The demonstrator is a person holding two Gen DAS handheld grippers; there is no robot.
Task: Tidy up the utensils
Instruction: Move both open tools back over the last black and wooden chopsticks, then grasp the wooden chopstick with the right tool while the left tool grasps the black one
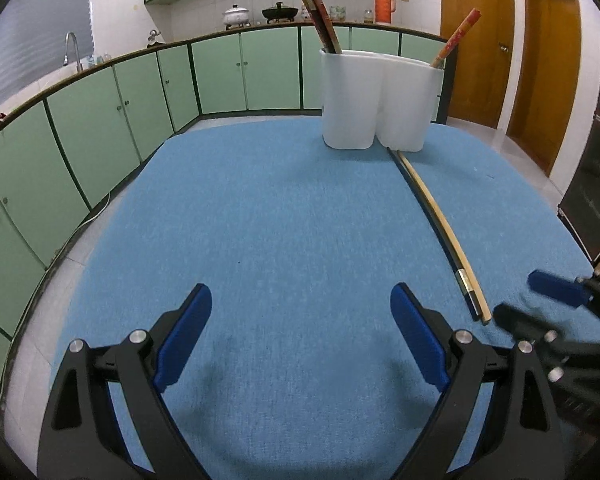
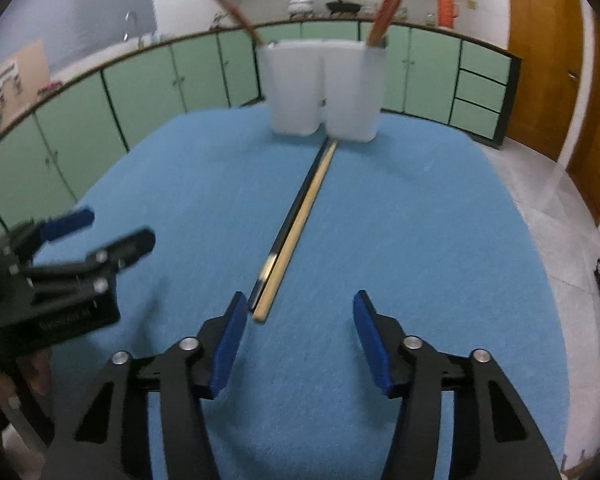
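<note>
A white two-compartment utensil holder stands at the far side of the blue table mat; it also shows in the right wrist view. Dark red chopsticks lean in its left compartment and red-tan chopsticks in its right. A black chopstick and a light wooden chopstick lie side by side on the mat, running from the holder toward me. My left gripper is open and empty, left of their near ends. My right gripper is open, just behind their near ends.
Green kitchen cabinets curve round the left and back, with pots and an orange thermos on the counter. Wooden doors stand at the right. The mat's edges drop to a tiled floor.
</note>
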